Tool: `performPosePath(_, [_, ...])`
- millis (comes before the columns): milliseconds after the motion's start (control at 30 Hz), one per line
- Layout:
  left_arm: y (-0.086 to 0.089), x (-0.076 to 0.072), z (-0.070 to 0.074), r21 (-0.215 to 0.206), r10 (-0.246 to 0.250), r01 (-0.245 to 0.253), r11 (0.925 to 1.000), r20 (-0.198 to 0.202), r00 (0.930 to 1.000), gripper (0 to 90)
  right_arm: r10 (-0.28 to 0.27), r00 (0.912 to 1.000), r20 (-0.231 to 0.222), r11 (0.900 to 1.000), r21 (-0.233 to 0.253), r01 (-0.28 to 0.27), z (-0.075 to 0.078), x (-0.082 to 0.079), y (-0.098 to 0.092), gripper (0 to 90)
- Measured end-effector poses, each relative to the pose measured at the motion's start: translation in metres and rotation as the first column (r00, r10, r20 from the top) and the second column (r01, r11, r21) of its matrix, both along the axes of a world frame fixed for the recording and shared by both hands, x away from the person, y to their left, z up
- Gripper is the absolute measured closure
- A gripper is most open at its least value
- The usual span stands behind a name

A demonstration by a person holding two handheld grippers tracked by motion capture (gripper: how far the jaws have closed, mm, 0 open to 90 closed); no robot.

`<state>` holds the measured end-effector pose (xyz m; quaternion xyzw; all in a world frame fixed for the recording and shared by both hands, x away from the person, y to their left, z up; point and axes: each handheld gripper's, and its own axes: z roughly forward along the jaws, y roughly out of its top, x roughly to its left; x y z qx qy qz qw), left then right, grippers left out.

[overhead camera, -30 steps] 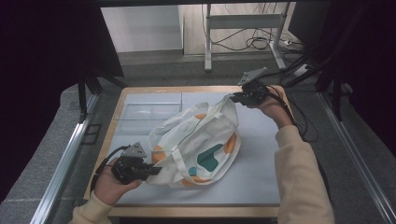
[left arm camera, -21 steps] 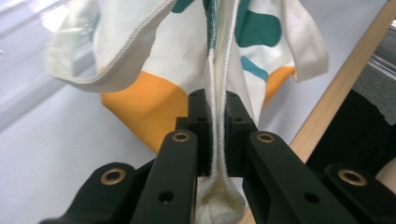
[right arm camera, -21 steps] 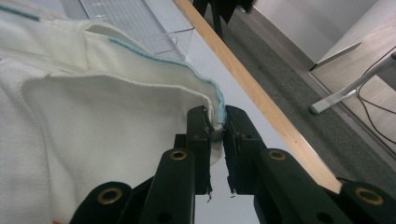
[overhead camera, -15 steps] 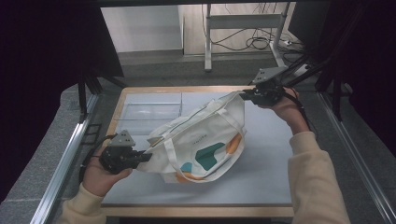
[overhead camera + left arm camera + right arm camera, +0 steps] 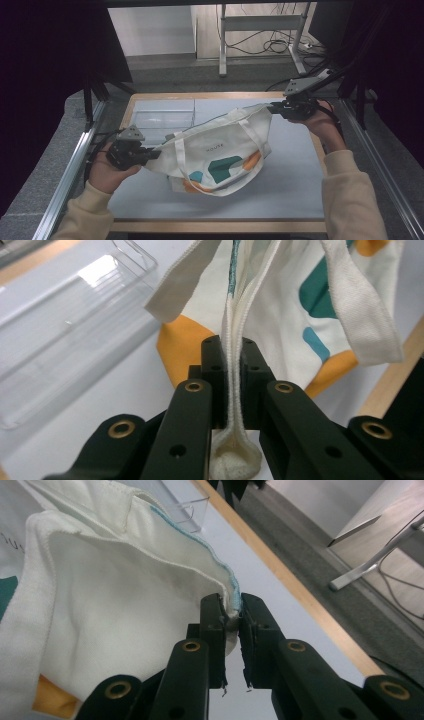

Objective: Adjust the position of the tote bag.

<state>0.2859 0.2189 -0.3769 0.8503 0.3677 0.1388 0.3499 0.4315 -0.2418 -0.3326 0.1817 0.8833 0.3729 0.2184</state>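
High view: a person at a table stretches a cream tote bag (image 5: 220, 157) between two hand-held grippers, its top edge pulled into a slanting line from the left gripper (image 5: 150, 154) at the near left to the right gripper (image 5: 274, 107) at the far right. The bag's body, printed with teal and orange shapes, hangs below that line and its bottom rests on the grey table mat (image 5: 295, 185). One handle strap (image 5: 182, 162) droops across the front face. A clear plastic tray (image 5: 160, 120) lies on the mat behind the bag, near the left gripper.

Left gripper view: the jaws are clamped on a folded seam of the bag (image 5: 265, 315), the ribbed edge running up between them and a wad of cloth bunched below the pads. The strap (image 5: 360, 305) dangles at right, and the clear tray (image 5: 65, 335) lies on the mat at left.

Right gripper view: the jaws pinch the bag's (image 5: 110, 630) opposite top corner, where a blue-stitched edge meets the pads. The table's wooden edge (image 5: 300, 600) runs past on the right.

The step in hand appears to be spreading the bag out taut by its two top corners. The next move likely calls for lowering both grippers together, keeping tension even, so the bag settles flat on the mat without creasing.
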Motion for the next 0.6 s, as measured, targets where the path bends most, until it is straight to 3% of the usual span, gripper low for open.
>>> performPosePath(400, [0.006, 0.05, 0.036, 0.037, -0.012, 0.011, 0.9992, 0.026, 0.9996, 85.5, -0.028, 0.9969, 0.074, 0.999, 0.036, 0.025, 0.02, -0.039, -0.018, 80.2])
performPosePath(533, [0.004, 0.057, 0.045, 0.061, -0.02, 0.018, 0.998, 0.043, 0.9988, 85.5, -0.029, 0.9946, 0.1, 0.999, 0.039, 0.025, 0.022, -0.054, -0.023, 80.2])
performPosePath(600, [0.0, 0.057, 0.042, 0.068, -0.034, 0.031, 0.9972, 0.05, 0.9982, 85.4, -0.034, 0.9934, 0.109, 0.999, 0.035, 0.03, 0.02, -0.06, -0.025, 80.2])
